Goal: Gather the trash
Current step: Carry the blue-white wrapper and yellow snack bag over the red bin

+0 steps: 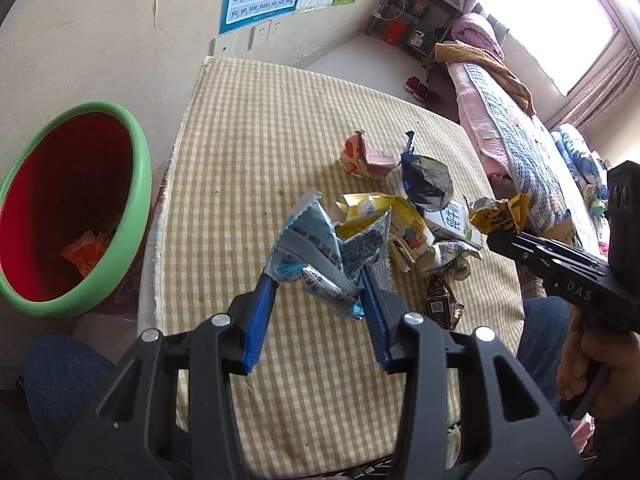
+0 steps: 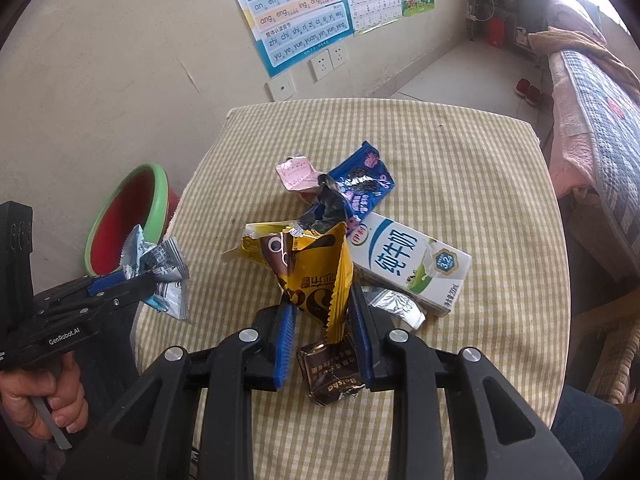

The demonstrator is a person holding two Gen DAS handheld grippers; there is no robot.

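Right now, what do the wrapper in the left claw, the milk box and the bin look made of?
Blue-white wrapper: thin metallised plastic film, probably; glossy, sharp crumples, serrated edge.
Milk box: coated paperboard, it seems; crisp printed faces, slight sheen.
Bin: moulded plastic by the look; smooth, thick green rim, red inside.

A heap of wrappers (image 2: 320, 208) lies mid-bench (image 2: 460, 152), with a milk carton (image 2: 408, 264) at its right. A bin (image 1: 68, 208) stands on the floor left of the bench; a bed (image 1: 516, 120) lies to the right.
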